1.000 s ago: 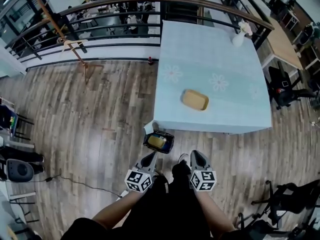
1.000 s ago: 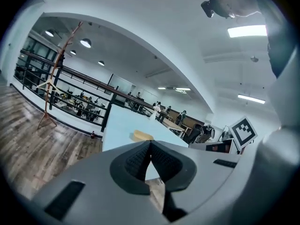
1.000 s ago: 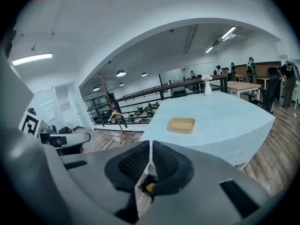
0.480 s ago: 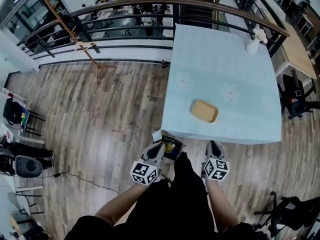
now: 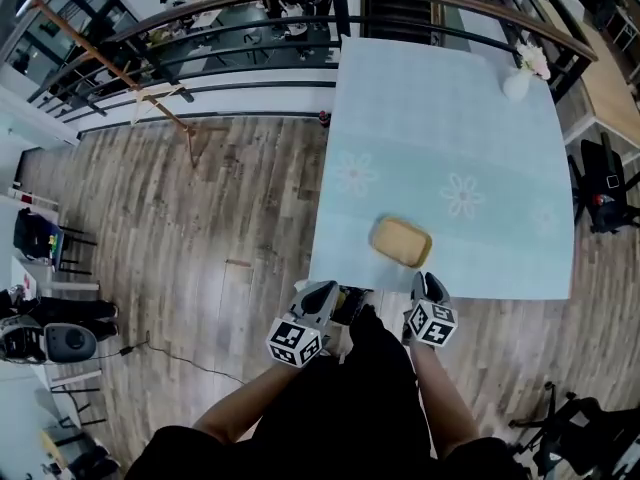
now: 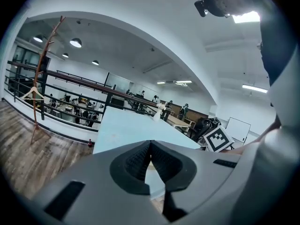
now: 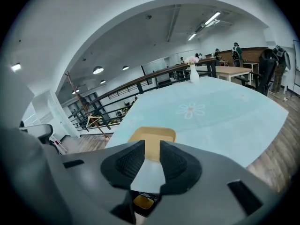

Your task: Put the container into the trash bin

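Note:
A shallow tan container (image 5: 400, 241) lies on the light-blue flowered table (image 5: 450, 118), close to its near edge. In the right gripper view the container (image 7: 152, 136) shows just beyond the jaws. Below the table edge, between my grippers, stands a small black trash bin (image 5: 350, 303), mostly hidden; something yellow lies inside the bin (image 7: 143, 201). My left gripper (image 5: 322, 290) hangs left of the bin, its pads touching at the tips with nothing between them. My right gripper (image 5: 428, 283) sits at the table's near edge, right of the container, with a narrow gap and nothing held.
A white vase (image 5: 517, 80) with flowers stands at the table's far right corner. A dark railing (image 5: 250, 8) runs behind the table. A wooden coat stand (image 5: 150, 98) is at the left on the wood floor. Black chairs (image 5: 600, 198) sit to the right.
I have moved closer to the table. Both grippers have come forward to its near edge, and the bin now lies mostly hidden between them. Nothing was taken hold of.

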{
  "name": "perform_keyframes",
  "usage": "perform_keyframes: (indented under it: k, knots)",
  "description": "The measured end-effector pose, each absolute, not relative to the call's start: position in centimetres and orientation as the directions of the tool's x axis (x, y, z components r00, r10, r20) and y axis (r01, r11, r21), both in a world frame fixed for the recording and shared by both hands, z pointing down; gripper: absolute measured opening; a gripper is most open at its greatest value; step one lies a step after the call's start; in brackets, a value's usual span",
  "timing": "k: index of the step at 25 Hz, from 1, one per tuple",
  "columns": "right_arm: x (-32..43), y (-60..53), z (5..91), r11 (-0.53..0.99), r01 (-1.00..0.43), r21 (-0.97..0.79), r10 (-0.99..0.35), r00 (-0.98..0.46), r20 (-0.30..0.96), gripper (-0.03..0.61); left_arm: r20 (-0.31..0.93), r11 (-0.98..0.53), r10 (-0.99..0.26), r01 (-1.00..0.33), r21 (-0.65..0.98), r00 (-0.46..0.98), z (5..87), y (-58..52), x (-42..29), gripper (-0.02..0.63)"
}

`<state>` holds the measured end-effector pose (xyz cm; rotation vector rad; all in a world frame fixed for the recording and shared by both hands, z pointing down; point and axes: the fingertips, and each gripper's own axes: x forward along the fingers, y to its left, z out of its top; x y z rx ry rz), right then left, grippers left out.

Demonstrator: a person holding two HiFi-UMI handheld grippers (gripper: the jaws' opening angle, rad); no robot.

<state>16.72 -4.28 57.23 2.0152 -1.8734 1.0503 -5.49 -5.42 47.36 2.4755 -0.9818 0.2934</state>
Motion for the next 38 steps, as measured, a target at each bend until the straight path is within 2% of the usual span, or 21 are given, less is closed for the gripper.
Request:
perform_keyframes:
  k: [1,10,21,25,33,38]
  knots:
    - [17.0,-4.8,57.9,-0.186,-0.931,-0.313,-0.783,-0.052,0.62,0.094,0.364,-0.638,-0.59,-0.693,0.338,0.721,47.6,-6.1,-5.1,0.011]
    - [19.8,-7.5,63.4,-0.335,-0.87,-0.361,-0.69,-0.034,0.723,0.095,0.417,-0.636,-0.545,-0.683,0.36,0.728,49.2,-9.3,-1.9,0.011]
    - [21.4,-9.4,68.0,-0.366,-0.871,-0.328,-0.598,-0.05,0.8,0.095,0.421,-0.618,-0.545,-0.687,0.382,0.725,49.8,-11.1,0.7,0.011]
    - [21.7,-9.1,68.7,-0.426,-0.848,-0.316,-0.55,-0.034,0.834,0.052,0.409,-0.612,-0.54,-0.677,0.409,0.735,50.0,-11.0,0.0,0.011]
    - [21.0,-8.3,65.6,-0.477,-0.814,-0.331,-0.598,0.025,0.801,0.04,0.387,-0.643,-0.524,-0.65,0.405,0.759,49.2,-9.8,-3.2,0.011]
    - [17.0,-6.0,63.0,-0.475,-0.812,-0.34,-0.621,0.035,0.783,0.04,0.368,-0.653,-0.525,-0.641,0.404,0.767,49.0,-8.1,-8.0,0.011]
